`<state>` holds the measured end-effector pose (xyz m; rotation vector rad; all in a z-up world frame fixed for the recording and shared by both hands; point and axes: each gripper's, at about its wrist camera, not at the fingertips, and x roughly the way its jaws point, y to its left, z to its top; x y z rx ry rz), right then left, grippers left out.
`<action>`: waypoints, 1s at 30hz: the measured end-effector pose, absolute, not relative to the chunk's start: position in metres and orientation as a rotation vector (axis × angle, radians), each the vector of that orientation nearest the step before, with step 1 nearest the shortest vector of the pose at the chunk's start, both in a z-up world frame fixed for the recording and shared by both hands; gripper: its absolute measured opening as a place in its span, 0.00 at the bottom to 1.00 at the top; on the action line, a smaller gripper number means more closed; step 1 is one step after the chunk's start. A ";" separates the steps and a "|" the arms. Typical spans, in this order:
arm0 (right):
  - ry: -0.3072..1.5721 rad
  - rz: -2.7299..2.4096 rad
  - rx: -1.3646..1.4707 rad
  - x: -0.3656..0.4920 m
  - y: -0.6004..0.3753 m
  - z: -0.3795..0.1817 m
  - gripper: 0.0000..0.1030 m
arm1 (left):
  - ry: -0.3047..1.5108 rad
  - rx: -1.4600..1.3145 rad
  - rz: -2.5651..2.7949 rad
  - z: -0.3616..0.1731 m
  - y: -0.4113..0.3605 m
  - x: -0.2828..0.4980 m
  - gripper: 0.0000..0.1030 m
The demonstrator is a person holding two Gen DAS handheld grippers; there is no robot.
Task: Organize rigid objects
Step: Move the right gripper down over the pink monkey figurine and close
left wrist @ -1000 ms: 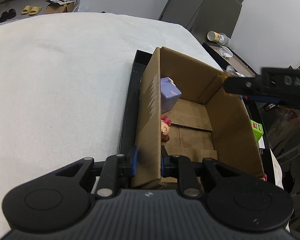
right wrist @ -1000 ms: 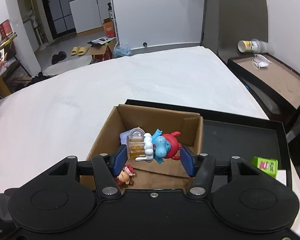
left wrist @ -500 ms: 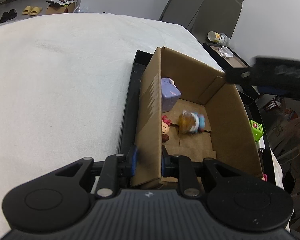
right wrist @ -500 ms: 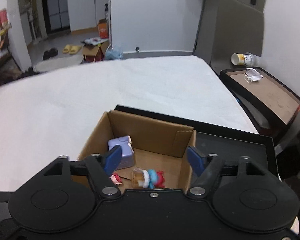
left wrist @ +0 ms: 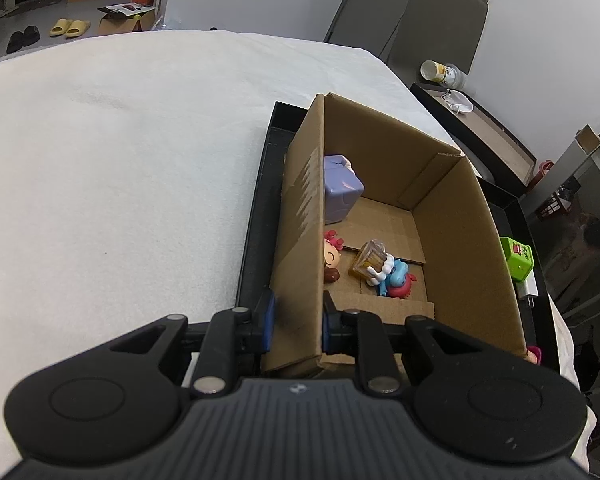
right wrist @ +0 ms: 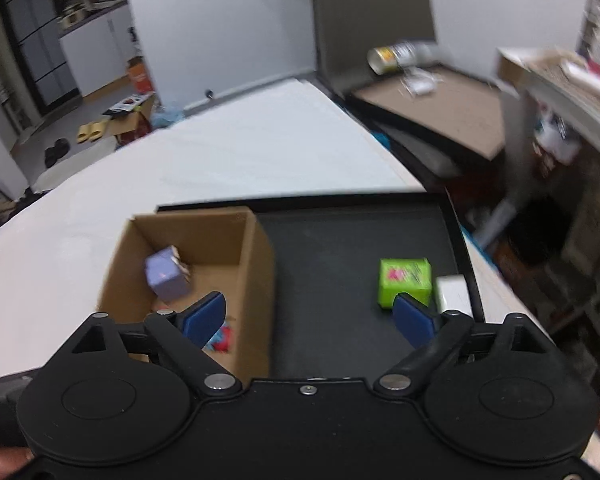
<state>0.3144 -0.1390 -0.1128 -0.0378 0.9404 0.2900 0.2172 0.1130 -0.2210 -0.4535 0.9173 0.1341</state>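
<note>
Meanwhile the left gripper (left wrist: 296,316) clenches the brown cardboard box (left wrist: 460,216) wall at lower centre; the right gripper (right wrist: 312,316), jaws opening, holds nothing above the black tray (right wrist: 340,248)

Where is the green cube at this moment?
The green cube lies on the black tray, outside the cardboard box to its right in the right wrist view, beside a small white block.

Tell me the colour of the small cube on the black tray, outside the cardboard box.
Bright green cube; clearest in the right wrist view.
</note>
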 end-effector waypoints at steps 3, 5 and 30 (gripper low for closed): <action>0.993 0.276 0.020 0.317 -0.157 -0.124 0.88 | 0.921 -0.448 0.143 -0.221 0.111 0.218 0.19; 1.019 0.269 0.050 0.319 -0.168 -0.131 0.88 | 0.926 -0.440 0.147 -0.221 0.109 0.218 0.19; 1.193 0.204 0.216 0.329 -0.226 -0.184 0.90 | 0.948 -0.381 0.191 -0.220 0.098 0.223 0.18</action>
